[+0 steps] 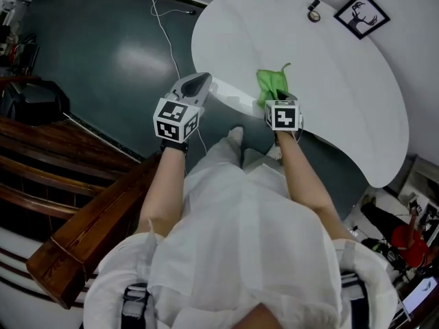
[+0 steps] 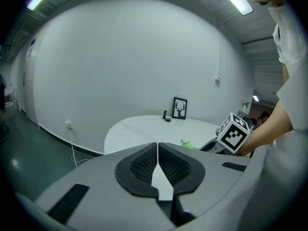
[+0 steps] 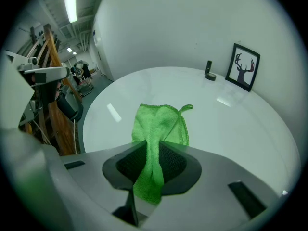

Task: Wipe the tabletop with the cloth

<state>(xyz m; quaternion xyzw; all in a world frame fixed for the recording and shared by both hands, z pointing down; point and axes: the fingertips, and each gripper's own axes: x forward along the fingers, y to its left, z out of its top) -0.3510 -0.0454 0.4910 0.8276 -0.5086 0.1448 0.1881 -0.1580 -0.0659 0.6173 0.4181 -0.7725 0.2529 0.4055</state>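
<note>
Wiping looks about to begin: the right claw (image 3: pixel 153 170) pinches the green cloth (image 3: pixel 161 121), which lies on the white worktop (image 3: pixel 231 129) well apart from the framed deer picture (image 3: pixel 242 66), while the left claw (image 2: pixel 158 165), pressed together and empty, hangs farther still from that picture, so the next move probably calls for pressing down and sweeping towards it.

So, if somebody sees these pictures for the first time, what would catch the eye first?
The bright green cloth, pinched in the shut right tool, spreads out over the near part of the white tabletop. The left tool is shut on nothing and hangs beside it, at that tabletop's near edge. At the far side stands a framed deer picture.
</note>
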